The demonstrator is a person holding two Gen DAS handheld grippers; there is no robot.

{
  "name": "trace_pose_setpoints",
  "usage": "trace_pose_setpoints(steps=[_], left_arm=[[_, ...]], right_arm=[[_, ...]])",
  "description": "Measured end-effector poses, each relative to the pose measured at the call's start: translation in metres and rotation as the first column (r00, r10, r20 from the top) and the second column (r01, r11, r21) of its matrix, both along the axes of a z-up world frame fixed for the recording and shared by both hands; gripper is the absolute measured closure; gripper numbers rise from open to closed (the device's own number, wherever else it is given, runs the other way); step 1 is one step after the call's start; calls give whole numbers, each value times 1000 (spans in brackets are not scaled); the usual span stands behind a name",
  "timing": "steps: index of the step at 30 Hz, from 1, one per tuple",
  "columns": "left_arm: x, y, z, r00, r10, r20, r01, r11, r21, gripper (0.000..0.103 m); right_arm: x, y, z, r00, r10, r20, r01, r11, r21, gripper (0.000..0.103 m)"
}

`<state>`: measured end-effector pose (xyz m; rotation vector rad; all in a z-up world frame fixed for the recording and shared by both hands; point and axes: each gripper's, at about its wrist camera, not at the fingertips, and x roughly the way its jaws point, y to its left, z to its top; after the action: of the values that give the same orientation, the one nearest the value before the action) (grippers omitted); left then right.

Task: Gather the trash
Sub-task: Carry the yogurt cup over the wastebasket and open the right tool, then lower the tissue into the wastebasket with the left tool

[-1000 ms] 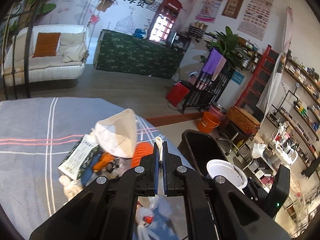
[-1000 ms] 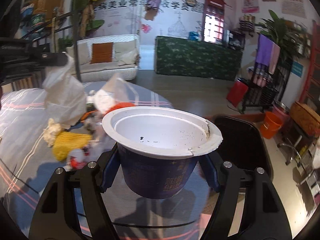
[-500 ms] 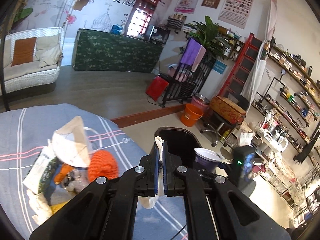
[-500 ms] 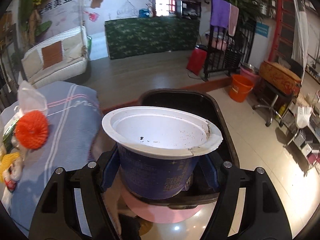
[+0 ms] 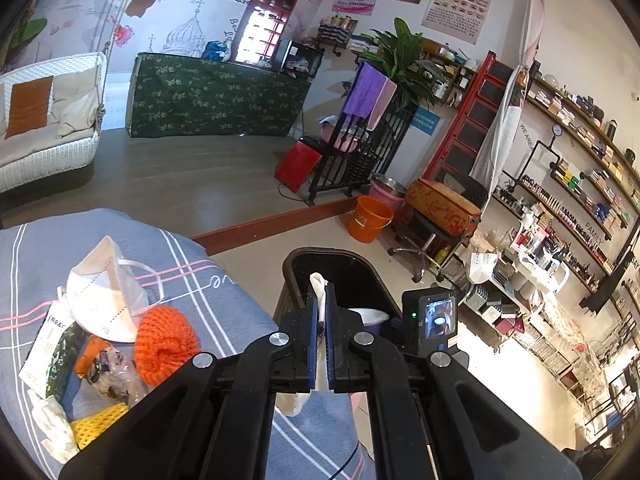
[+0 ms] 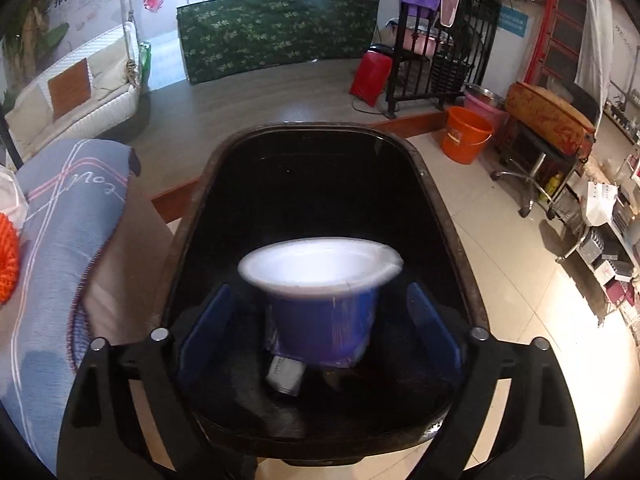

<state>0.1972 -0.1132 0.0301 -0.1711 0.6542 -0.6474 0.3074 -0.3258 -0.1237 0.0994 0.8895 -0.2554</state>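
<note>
My right gripper (image 6: pixel 320 332) is open above the black trash bin (image 6: pixel 440 208). The blue noodle cup (image 6: pixel 324 312) with a white rim is blurred between the spread blue pads, free of them, inside the bin. A small wrapper (image 6: pixel 286 376) lies on the bin's bottom. My left gripper (image 5: pixel 319 344) is shut on a white tissue (image 5: pixel 318 280) at the table's edge, beside the bin (image 5: pixel 340 260). On the table lie a white face mask (image 5: pixel 104 292), an orange scrubber (image 5: pixel 164 344), a green packet (image 5: pixel 48 352) and a yellow sponge (image 5: pixel 96 424).
The table carries a grey striped cloth (image 5: pixel 224 292), its edge next to the bin (image 6: pixel 72 240). An orange bucket (image 6: pixel 466 134), a pink basin (image 6: pixel 484 106) and a rolling stool (image 6: pixel 548 120) stand on the floor beyond. Shelves line the right wall (image 5: pixel 580 208).
My right gripper carried the cup from over the table to over the bin and opened; the cup is dropping in. My left gripper moved right with the tissue toward the bin.
</note>
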Motion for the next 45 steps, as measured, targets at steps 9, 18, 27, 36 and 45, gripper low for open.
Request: trace_pose_setpoints(steps=[9,18,27,36,45], left_arm=[[1,-19,4,999,-37,12,37,999,7,99],[8,-52,6,996,-93,16,93,995,30,99],[26,-97,-6,985,-168,-29,169,985,42,99],[52,-136,-31,969,-227,-92,234,970,64,99],[73,-167,-62,952,-262,-158,285,947,148,97]], right_arm=[[-11,-3,9,1000,-18,14,18,1000,-5,11],[-52,4,29,995,-36,98,34,999,17,11],[-102,8,44,985,-48,163,45,999,20,11],[-136,0,45,980,-80,181,73,996,45,11],[-150,-6,39,980,-108,166,96,992,76,11]])
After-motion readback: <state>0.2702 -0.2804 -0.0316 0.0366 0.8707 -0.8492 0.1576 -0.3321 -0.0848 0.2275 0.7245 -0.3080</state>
